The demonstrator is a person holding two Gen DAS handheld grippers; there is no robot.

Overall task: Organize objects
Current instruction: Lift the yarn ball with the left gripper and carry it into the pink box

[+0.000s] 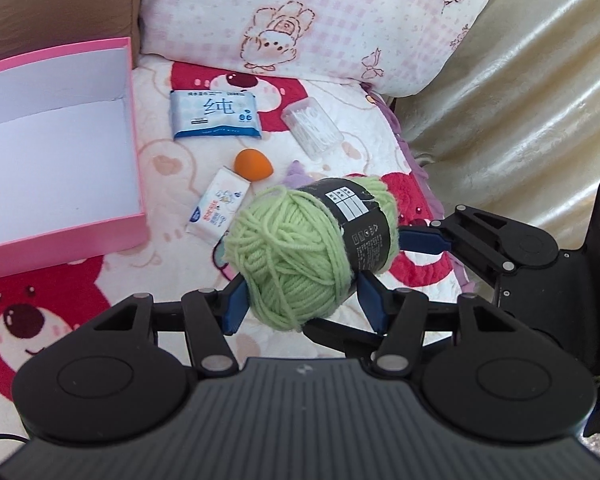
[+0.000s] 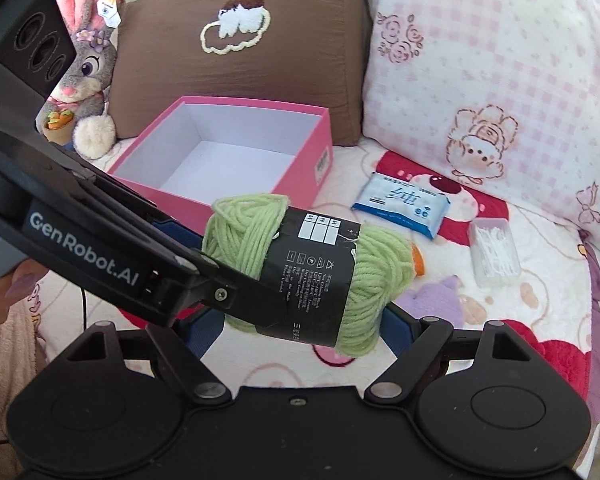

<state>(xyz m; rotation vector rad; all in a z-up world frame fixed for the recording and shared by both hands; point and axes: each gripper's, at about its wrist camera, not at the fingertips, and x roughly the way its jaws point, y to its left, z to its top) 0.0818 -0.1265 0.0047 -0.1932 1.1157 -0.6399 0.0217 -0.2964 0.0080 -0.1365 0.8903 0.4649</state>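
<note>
Green yarn gripped by both left gripper and right gripper jaws, above bed, pink box near.

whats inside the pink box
Nothing visible: the open pink cardboard box shows a bare white floor and walls. Its nearest floor strip is hidden behind the front wall and green yarn ball.

Pink box stands open and empty; pillows crowd behind.

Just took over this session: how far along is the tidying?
Nothing packed: the pink box is empty. Both the left gripper and right gripper hold the green yarn aloft. Wipes, tissue pack, orange sponge and swab case remain.
</note>
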